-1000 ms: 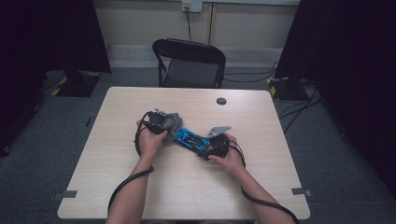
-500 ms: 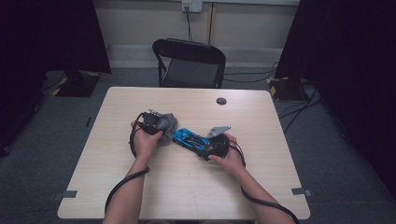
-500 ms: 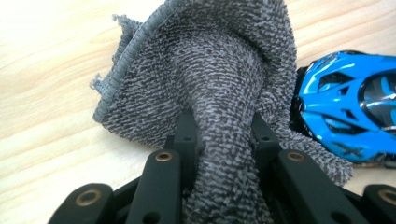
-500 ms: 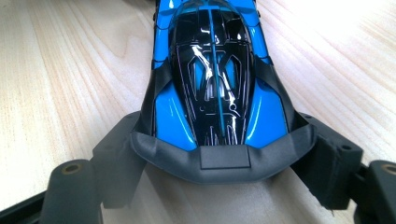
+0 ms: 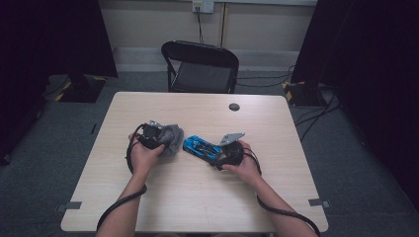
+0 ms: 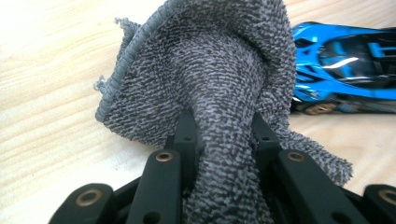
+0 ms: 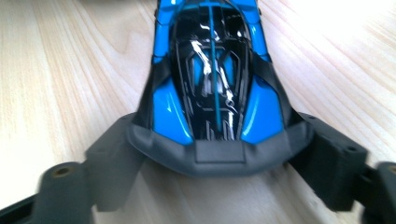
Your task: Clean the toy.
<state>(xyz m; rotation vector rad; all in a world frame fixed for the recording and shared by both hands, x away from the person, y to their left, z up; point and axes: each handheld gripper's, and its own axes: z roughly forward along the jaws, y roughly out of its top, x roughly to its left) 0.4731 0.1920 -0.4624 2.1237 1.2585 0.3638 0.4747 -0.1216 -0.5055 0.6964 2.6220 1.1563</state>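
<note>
Car [image 7: 212, 79], glossy blue and black, sits between the right tongs' [image 7: 212, 154] just-widened jaws; left tongs [image 6: 223, 135] pinch grey cloth [image 6: 210, 70].

Light wood table [image 5: 148, 106], black folding chair [image 5: 201, 66] behind, grey floor [image 5: 44, 143].

— What is the grey, nubbly terry cloth [image 6: 219, 79] doing?

— It is bunched into a thick fold, pinched at one end, its stitched hem curling up at the side. It hangs over the pale wooden worktop [image 5: 197, 197], just beside the car.

— And the car?

— A glossy blue and black toy sports car [image 7: 212, 70] stands on its wheels on the worktop near the middle, its dark grey tail end nearest the right side.
</note>
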